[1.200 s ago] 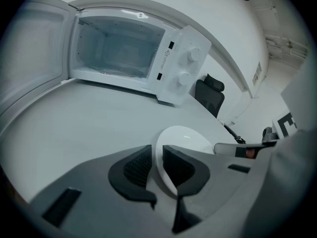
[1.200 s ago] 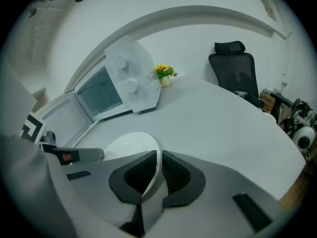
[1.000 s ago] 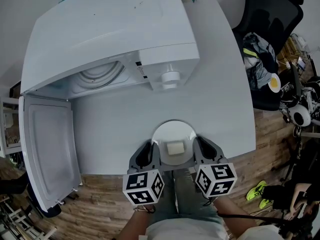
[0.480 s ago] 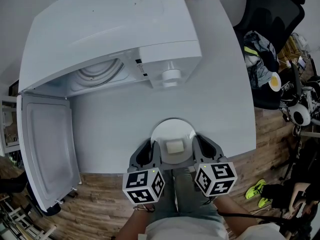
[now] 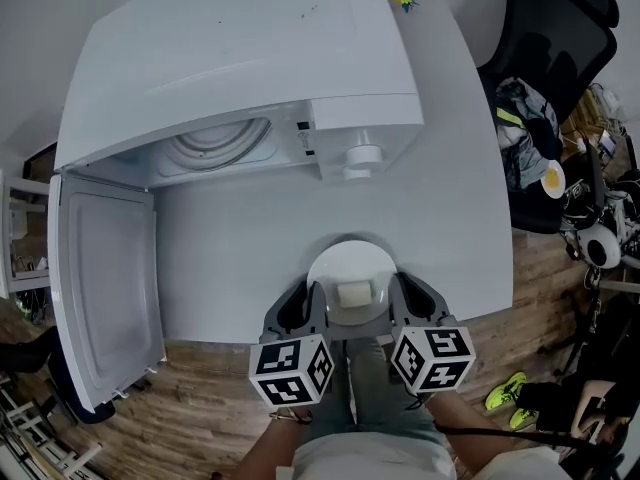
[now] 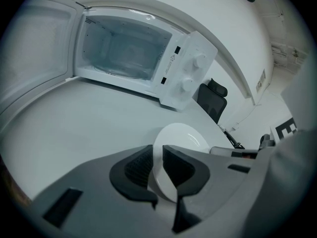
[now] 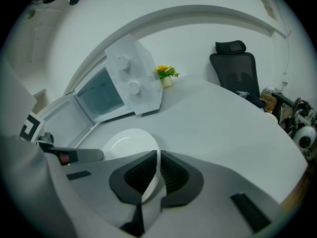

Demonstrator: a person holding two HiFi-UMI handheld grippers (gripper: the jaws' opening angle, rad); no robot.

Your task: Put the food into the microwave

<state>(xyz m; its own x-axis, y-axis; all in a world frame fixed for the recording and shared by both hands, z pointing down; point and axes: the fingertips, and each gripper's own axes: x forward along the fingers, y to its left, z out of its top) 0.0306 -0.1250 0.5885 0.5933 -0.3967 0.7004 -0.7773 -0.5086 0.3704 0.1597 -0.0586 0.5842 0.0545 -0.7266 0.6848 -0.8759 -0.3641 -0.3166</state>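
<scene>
The white table [image 5: 440, 198], smooth, matte and rounded at its corners, fills most of the head view above a wood-plank floor [image 5: 200, 408]. On its far side stands the microwave [image 5: 240, 58], a white boxy shell with two round dials on its control panel; its door [image 5: 105, 278] is swung fully open to the left, and a ribbed round turntable [image 5: 215, 140] lies in the cavity. A black high-backed office chair [image 7: 237, 73] stands beyond the table's right end. The plate [image 5: 350, 260], round, glossy and white with a shallow raised rim, is at the table's near edge, well apart from the microwave's open front; whether it rests on the table or hangs just above it cannot be told. The left gripper [image 6: 157, 150] pinches the plate's left rim between its dark ribbed pads, jaws nearly together, and the right gripper [image 7: 157, 163] clamps the opposite rim the same way. The food [image 5: 352, 294], a small pale square block with soft edges, sits on the nearer half of the plate between the two grippers. Against half a second ago, both grips and the plate's place by the edge match, while the microwave and its door show a little further right in the head view.
</scene>
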